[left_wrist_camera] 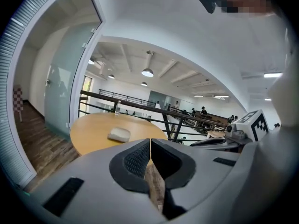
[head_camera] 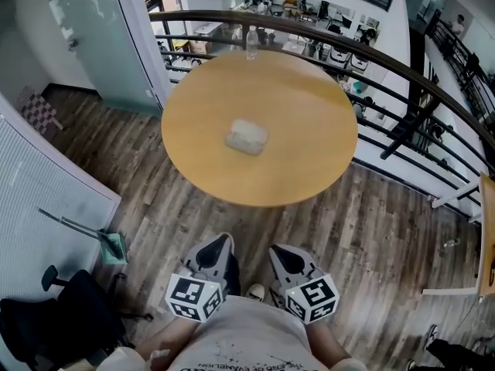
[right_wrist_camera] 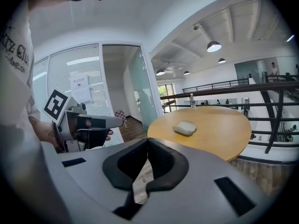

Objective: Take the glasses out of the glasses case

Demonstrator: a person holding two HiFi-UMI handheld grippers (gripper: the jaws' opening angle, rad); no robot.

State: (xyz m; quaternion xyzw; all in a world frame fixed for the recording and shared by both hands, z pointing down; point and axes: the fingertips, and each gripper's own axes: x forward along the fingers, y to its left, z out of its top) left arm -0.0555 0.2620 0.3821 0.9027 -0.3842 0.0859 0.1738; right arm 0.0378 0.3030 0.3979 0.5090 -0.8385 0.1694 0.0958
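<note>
A pale grey glasses case (head_camera: 247, 137) lies shut near the middle of the round wooden table (head_camera: 309, 161). It also shows as the small case (left_wrist_camera: 119, 134) in the left gripper view and the case (right_wrist_camera: 185, 128) in the right gripper view. No glasses are visible. My left gripper (head_camera: 221, 245) and right gripper (head_camera: 280, 253) are held close to my body, well short of the table. In each gripper view the jaws meet at the tips: left gripper (left_wrist_camera: 150, 141), right gripper (right_wrist_camera: 148, 141). Both hold nothing.
A clear plastic bottle (head_camera: 251, 42) stands at the table's far edge. A black railing (head_camera: 402, 76) curves behind the table. A glass door (head_camera: 93, 37) is at the left, an office chair (head_camera: 54, 315) at the lower left. Wooden floor (head_camera: 363, 230) lies between me and the table.
</note>
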